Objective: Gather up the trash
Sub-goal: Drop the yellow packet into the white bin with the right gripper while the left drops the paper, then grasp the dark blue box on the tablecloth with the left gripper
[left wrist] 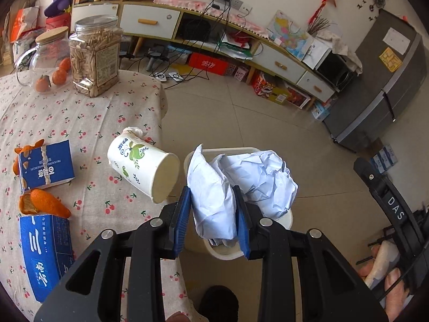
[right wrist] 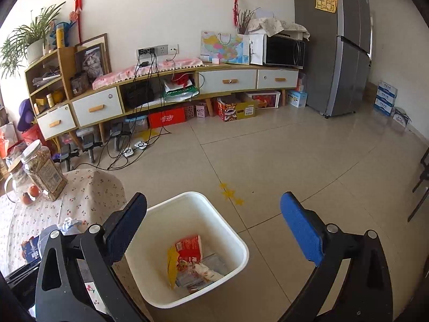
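The bin (right wrist: 187,244) stands on the floor (right wrist: 295,161) at the counter's (left wrist: 80,112) three o'clock edge. On the counter, a tipped cup (left wrist: 143,167) lies at three o'clock, two jars (left wrist: 93,56) at twelve, cartons (left wrist: 45,165) at nine.

Looking past your left gripper, you are seeing one clear word: "DAS", in white capitals, running along the black arm (left wrist: 394,206) to the right of the white bin (left wrist: 284,218). Left of that bin, on the tablecloth, the blue cartons (left wrist: 45,166) are showing white Chinese print with a small Latin line too fine to read, and the paper cup (left wrist: 142,163) is carrying unclear blue characters. Inside the bin (right wrist: 230,230) in your right wrist view, a red packet (right wrist: 189,252) is showing Chinese characters you cannot make out.
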{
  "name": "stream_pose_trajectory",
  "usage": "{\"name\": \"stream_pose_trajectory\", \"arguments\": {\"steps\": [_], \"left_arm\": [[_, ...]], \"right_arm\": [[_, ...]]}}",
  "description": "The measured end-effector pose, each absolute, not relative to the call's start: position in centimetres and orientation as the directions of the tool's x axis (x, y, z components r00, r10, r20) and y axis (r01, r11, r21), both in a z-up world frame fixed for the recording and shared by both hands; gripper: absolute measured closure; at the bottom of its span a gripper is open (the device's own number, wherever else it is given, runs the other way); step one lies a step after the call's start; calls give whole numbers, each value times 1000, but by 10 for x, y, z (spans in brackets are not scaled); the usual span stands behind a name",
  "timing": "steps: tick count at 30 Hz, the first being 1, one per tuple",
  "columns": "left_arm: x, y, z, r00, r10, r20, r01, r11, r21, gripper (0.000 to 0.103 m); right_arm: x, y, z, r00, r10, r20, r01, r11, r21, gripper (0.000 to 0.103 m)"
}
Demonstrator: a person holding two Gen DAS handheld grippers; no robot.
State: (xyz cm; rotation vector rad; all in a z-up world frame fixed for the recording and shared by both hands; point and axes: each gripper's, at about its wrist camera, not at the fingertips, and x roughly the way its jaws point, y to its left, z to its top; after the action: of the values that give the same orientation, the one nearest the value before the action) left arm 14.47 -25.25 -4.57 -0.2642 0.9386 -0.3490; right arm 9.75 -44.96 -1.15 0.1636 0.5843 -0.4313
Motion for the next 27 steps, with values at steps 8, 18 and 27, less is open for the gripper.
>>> {"name": "stream_pose_trajectory", "arguments": {"steps": [8, 18, 27], "left_arm": [[154, -296, -63, 494, -402, -771, 211, 916, -342, 71], [168, -321, -81, 429, -408, -806, 194, 913, -358, 43], [145, -303, -66, 539, -272, -797, 221, 959, -178, 34]], "right_arm": [[88, -473, -12, 723, -372, -582, 484, 874, 41, 7], [81, -482, -14, 714, -378, -590, 500, 865, 50, 7], [82, -455, -9, 741, -362, -566, 450, 893, 17, 7]]}}
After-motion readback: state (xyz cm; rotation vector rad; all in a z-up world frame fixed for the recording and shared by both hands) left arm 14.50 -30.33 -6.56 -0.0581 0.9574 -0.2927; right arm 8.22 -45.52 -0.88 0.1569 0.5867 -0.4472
